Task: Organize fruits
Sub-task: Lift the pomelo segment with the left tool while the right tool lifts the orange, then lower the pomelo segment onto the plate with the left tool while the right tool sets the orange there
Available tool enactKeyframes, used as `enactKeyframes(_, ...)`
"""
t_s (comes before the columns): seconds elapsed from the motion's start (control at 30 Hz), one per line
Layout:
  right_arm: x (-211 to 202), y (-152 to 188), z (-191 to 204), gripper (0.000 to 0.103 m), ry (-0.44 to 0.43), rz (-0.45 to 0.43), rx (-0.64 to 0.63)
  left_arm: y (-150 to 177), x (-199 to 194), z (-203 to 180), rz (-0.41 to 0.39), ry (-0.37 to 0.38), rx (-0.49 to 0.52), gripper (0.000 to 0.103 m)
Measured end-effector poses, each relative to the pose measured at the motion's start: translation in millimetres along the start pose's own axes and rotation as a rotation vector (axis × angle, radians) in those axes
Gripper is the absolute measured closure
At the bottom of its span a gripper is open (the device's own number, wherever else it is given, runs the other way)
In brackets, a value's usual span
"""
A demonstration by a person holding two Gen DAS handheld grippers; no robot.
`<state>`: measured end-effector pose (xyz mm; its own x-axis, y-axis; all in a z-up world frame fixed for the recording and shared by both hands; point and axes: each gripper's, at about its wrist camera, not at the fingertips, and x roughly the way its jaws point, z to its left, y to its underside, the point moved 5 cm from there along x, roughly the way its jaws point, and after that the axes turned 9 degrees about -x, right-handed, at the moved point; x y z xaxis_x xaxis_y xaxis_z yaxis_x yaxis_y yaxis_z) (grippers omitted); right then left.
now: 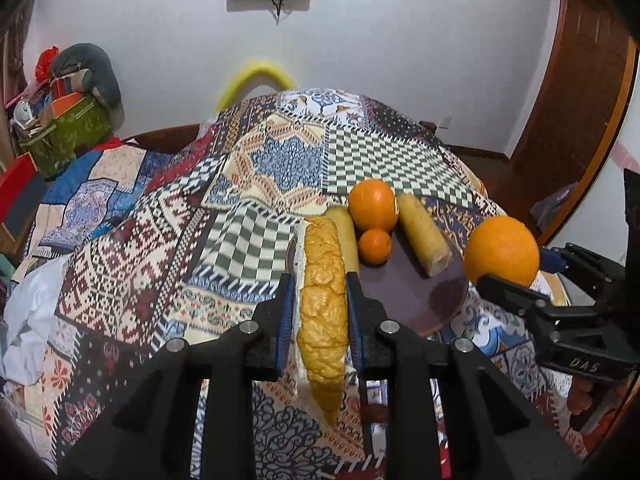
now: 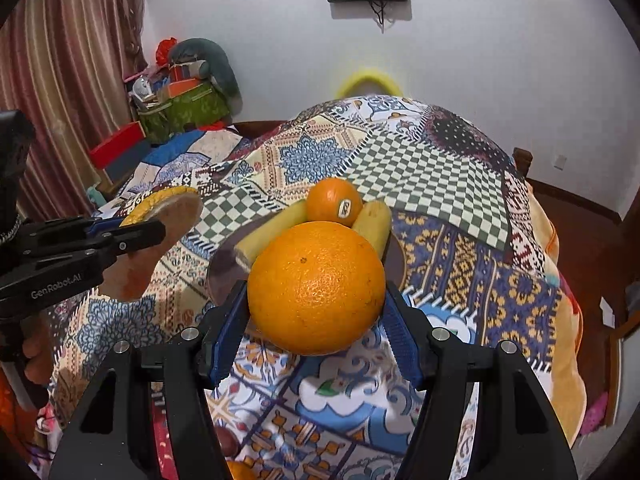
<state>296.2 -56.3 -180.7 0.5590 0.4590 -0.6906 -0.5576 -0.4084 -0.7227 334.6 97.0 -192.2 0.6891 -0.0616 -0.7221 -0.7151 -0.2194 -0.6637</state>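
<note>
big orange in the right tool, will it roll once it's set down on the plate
Probably yes: the big orange is nearly round and the dark plate looks smooth and glossy. The bananas and smaller oranges already on the plate could stop it. Its pebbly skin likely helps the right tool grip.

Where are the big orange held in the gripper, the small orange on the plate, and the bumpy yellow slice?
Big round orange (image 2: 316, 288), right wrist view, front skin.
Small round orange (image 1: 374, 245), left wrist view, middle.
Bumpy yellow slice (image 1: 323, 308), left wrist view, rind.
</note>
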Motion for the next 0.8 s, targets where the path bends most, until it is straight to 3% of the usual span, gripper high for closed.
enactKeyframes(0.27,19.7,-13.4,1.9,0.042,-0.017,0.0,-0.022,-16.7,13.8,-3.7,-0.016,0.013,0.001,0.079)
enactKeyframes(0.8,62.0,-12.5,8.3,0.042,-0.066,0.068,-0.064,-29.1,72.2,-3.7,0.047,0.027,-0.039,0.079)
